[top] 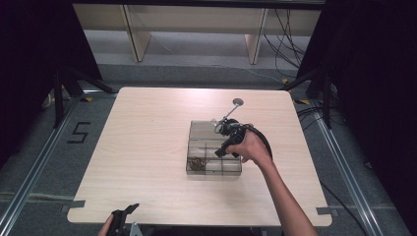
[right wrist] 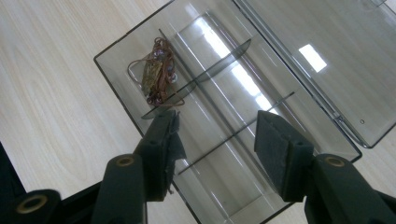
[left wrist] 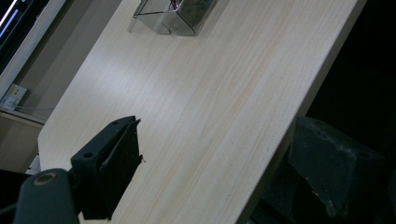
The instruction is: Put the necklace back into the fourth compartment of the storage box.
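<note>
A smoky clear plastic box [top: 189,168] with dividers lies on the wooden table, its lid [top: 201,130] folded open behind it. A tangle of coppery wire [top: 198,162] rests in its left end compartment. A hand holds my right gripper [top: 221,151] just above the box, pointing down. In the right gripper view the jaws [right wrist: 217,119] stand open over the middle compartments with nothing between them. The tangle [right wrist: 156,77] lies beyond the left jaw, inside the box wall [right wrist: 114,88]. My left gripper [top: 129,210] hovers open at the table's near edge, far from the box [left wrist: 168,21].
The pale wooden table [top: 142,137] has bare room left of the box and in front of it. The open lid [right wrist: 327,60] lies flat on the far side. A thin metal rod with a round end [top: 237,102] sticks up behind the right hand. Dark curtains flank the table.
</note>
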Motion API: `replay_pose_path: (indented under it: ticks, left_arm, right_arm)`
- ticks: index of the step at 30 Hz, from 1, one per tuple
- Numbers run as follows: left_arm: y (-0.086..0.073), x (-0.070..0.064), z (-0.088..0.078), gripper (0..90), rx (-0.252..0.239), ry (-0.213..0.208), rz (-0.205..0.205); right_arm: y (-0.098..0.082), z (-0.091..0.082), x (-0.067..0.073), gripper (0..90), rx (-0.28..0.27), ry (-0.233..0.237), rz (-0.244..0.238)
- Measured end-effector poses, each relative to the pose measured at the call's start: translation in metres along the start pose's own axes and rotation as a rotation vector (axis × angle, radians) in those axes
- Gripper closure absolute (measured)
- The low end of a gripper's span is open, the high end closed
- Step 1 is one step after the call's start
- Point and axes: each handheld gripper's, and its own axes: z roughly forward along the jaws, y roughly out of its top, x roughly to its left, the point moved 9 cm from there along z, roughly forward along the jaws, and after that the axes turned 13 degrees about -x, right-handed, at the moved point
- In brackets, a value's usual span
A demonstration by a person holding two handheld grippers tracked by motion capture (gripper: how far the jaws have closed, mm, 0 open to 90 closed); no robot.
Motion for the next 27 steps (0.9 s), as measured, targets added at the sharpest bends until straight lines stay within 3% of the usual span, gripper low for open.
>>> replay_pose_path:
  ticks: [6,7,11,14,16,20,22,27]
  left_arm:
    - [0.0,0.0,0.0,15.7,0.003,0.0,0.003]
    - [0.0,0.003,-0.001,15.7,0.011,0.017,0.022]
    - [-0.001,0.0,0.0,15.7,0.009,0.013,-0.006]
    - [-0.001,0.002,-0.002,15.7,0.019,0.01,0.019]
    - [-0.001,0.0,0.0,15.7,0.009,0.014,-0.008]
    - [-0.001,0.0,0.0,15.7,0.003,0.018,-0.011]
    - [-0.001,0.002,-0.001,15.7,0.013,0.021,0.011]
    - [0.0,0.0,0.0,15.7,0.004,0.018,-0.014]
  right_arm:
    - [-0.004,-0.008,-0.002,48.6,-0.004,-0.006,0.011]
    - [-0.006,-0.009,-0.002,48.3,-0.004,-0.004,0.01]
    - [-0.01,-0.012,-0.005,47.9,-0.013,-0.007,0.001]
    - [-0.014,-0.015,-0.004,47.7,-0.01,-0.007,0.013]
    - [-0.016,-0.016,-0.004,47.7,-0.011,-0.006,0.024]
    - [-0.02,-0.019,-0.005,47.6,-0.016,-0.004,0.014]
    - [-0.021,-0.02,-0.007,47.4,-0.022,-0.006,0.004]
    - [-0.024,-0.023,-0.006,46.6,-0.034,-0.005,0.023]
